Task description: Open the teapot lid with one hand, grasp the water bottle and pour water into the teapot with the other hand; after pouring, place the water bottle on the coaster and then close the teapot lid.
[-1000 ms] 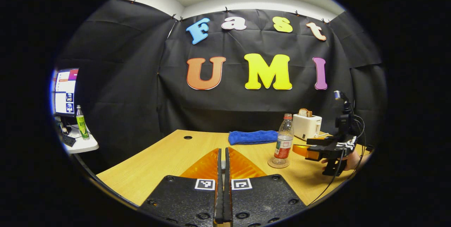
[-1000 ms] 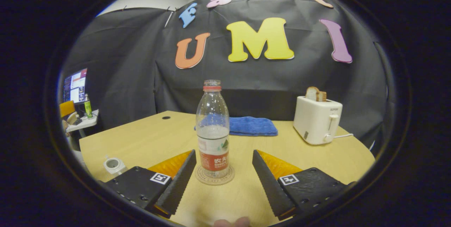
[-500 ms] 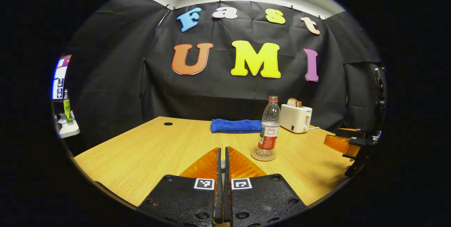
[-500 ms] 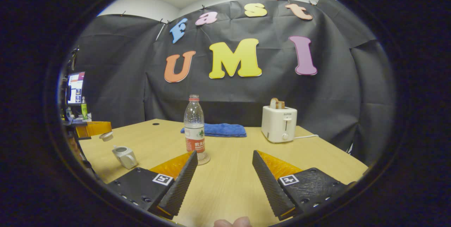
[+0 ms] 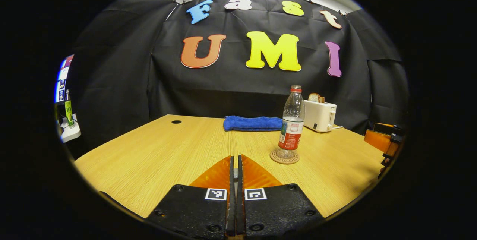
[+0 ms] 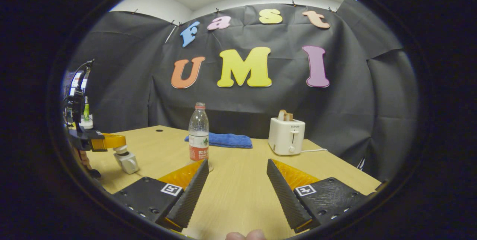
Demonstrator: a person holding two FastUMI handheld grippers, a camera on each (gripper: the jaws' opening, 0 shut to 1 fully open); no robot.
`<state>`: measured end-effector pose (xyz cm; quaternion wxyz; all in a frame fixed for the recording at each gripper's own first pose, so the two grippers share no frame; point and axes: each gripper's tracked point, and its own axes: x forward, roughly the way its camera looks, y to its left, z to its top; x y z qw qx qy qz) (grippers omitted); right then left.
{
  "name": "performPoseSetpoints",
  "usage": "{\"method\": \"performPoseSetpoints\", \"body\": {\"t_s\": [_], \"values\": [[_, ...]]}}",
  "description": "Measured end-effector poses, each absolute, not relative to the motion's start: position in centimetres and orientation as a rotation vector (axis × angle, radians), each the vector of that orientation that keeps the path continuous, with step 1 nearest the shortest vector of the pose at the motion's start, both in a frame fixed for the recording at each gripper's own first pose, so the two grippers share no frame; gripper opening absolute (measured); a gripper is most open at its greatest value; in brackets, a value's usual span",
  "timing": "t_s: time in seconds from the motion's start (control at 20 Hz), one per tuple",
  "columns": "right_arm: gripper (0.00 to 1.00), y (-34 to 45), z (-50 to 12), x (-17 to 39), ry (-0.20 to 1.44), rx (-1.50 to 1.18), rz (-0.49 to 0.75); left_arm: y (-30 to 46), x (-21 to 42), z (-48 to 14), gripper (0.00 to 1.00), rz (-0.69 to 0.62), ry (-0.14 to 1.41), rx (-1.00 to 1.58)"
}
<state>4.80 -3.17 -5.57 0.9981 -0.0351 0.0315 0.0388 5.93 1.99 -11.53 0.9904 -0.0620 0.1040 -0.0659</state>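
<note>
The clear water bottle (image 5: 292, 124) with a red label stands upright on the round coaster (image 5: 284, 157); it is partly filled and has no cap. In the right gripper view the bottle (image 6: 198, 135) is ahead to the left, and my right gripper (image 6: 236, 195) is open and empty, well back from it. At the far left the left gripper (image 6: 118, 144) holds the pale lid (image 6: 120, 150) right on top of the small white teapot (image 6: 127, 162). In the left gripper view my left gripper (image 5: 234, 160) is shut, with a pale sliver of the lid between its fingers.
A white toaster (image 5: 319, 115) holding a slice of bread and a folded blue towel (image 5: 252, 123) sit at the back of the wooden table (image 5: 167, 150). Beyond the table's left edge, a side table carries a green bottle (image 5: 68, 109) and a monitor.
The left gripper has lowered the lid from above and beside the teapot onto its top. My right gripper has drawn farther back from the bottle, which stays on the coaster.
</note>
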Motion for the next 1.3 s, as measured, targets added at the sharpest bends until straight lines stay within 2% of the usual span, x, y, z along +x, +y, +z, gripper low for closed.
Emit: {"method": "performPoseSetpoints", "body": {"t_s": [0.35, 0.55, 0.6, 0.8, 1.0, 1.3], "values": [[0.94, -3.4, -5.7, 4.7, 0.056, -0.077, 0.072, 2.0, 6.1, -12.8, 0.04, -0.124, 0.237, -0.136], [0.94, -3.3, -5.6, 4.5, 0.051, -0.076, 0.071, 2.1, 6.1, -12.9, 0.11, -0.112, 0.245, -0.13], [0.94, -3.4, -5.7, 4.4, 0.051, -0.074, 0.067, 2.6, 6.1, -12.9, 0.18, -0.094, 0.245, -0.125], [0.94, -3.8, -5.6, 4.3, 0.049, -0.019, 0.029, 4.7, 5.6, -10.1, 1.0, 0.032, 0.189, -0.105], [0.94, -4.1, -3.5, 3.3, 0.004, 0.018, 0.011, 3.7, 3.4, -3.6, 1.0, 0.066, 0.056, -0.07], [0.93, -4.7, -1.8, 0.2, -0.027, 0.02, -0.017, -1.0, -0.9, 2.4, 1.0, 0.021, -0.049, -0.06]]}}
